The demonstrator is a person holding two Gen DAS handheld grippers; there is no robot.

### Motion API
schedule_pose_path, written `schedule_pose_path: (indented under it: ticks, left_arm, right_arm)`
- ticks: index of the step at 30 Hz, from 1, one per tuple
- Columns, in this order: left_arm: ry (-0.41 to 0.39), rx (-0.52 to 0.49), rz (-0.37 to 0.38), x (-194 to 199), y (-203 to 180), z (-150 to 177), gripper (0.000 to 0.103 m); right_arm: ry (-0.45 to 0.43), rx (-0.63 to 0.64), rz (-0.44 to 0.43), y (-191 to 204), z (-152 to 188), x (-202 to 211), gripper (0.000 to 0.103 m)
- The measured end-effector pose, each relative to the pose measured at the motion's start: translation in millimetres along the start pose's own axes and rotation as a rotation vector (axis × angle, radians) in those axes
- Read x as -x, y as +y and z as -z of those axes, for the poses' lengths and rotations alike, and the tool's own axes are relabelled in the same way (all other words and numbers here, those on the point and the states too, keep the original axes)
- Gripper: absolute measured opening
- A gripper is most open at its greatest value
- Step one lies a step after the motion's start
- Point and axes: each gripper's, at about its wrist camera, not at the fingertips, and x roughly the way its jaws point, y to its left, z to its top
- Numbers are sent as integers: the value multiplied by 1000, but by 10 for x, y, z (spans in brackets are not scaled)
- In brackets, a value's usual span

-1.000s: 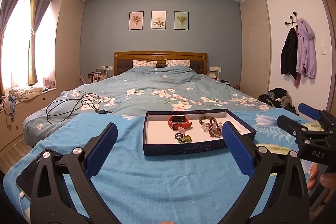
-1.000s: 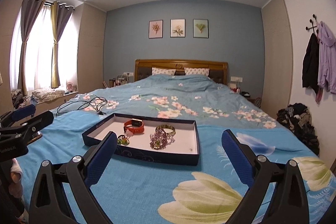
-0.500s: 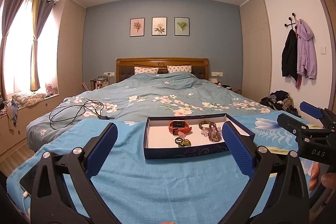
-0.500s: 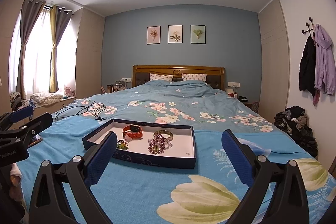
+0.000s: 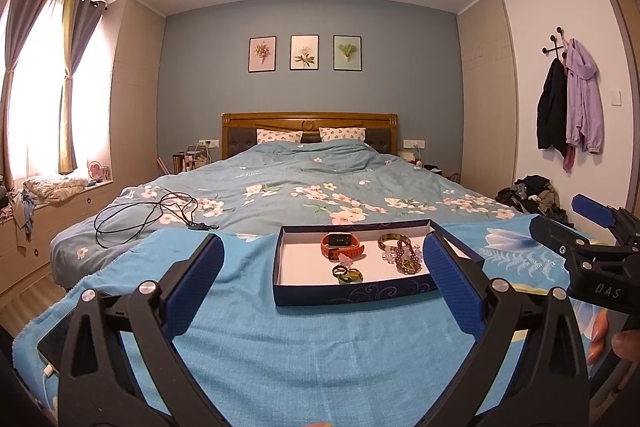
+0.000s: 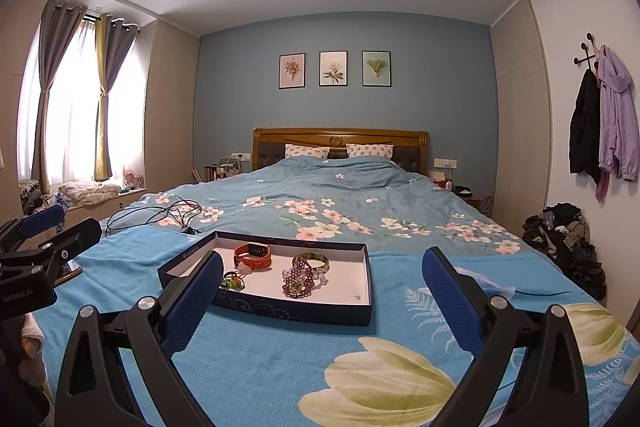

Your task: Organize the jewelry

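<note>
A dark blue tray (image 5: 352,295) with a white floor sits on the blue blanket at the foot of the bed; it also shows in the right wrist view (image 6: 288,311). In it lie an orange watch (image 5: 342,244) (image 6: 253,255), a gold bangle (image 5: 393,241) (image 6: 310,261), a purple bead bracelet (image 5: 407,259) (image 6: 299,281) and green rings (image 5: 347,274) (image 6: 232,282). My left gripper (image 5: 323,279) is open and empty, short of the tray. My right gripper (image 6: 323,301) is open and empty, also short of the tray.
A black cable (image 5: 152,215) lies on the floral quilt left of the tray. A phone (image 5: 60,335) lies at the blanket's left edge. A clothes pile (image 6: 568,239) sits on the floor at right. The blue blanket (image 6: 280,367) spreads in front of the tray.
Both cameras have tilted upward, so the tray sits lower in each view. Both grippers stay open and empty.
</note>
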Motion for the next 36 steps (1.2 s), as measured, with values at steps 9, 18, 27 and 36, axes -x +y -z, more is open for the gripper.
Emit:
schedule_pose_path:
  ticks: [9,18,27,36]
  left_arm:
    - [1,1,1,0,-1,4,98]
    - [0,2,-3,-2,-10,-4,98]
    - [1,6,-5,-20,-17,-6,98]
    - [1,7,-8,-27,-19,2,98]
  right_arm:
    - [2,0,0,4,-12,0,96]
    - [5,1,-2,11,-19,-10,96]
    - [8,1,-4,16,-12,-14,96]
    - [8,-2,-6,30,-10,-21,96]
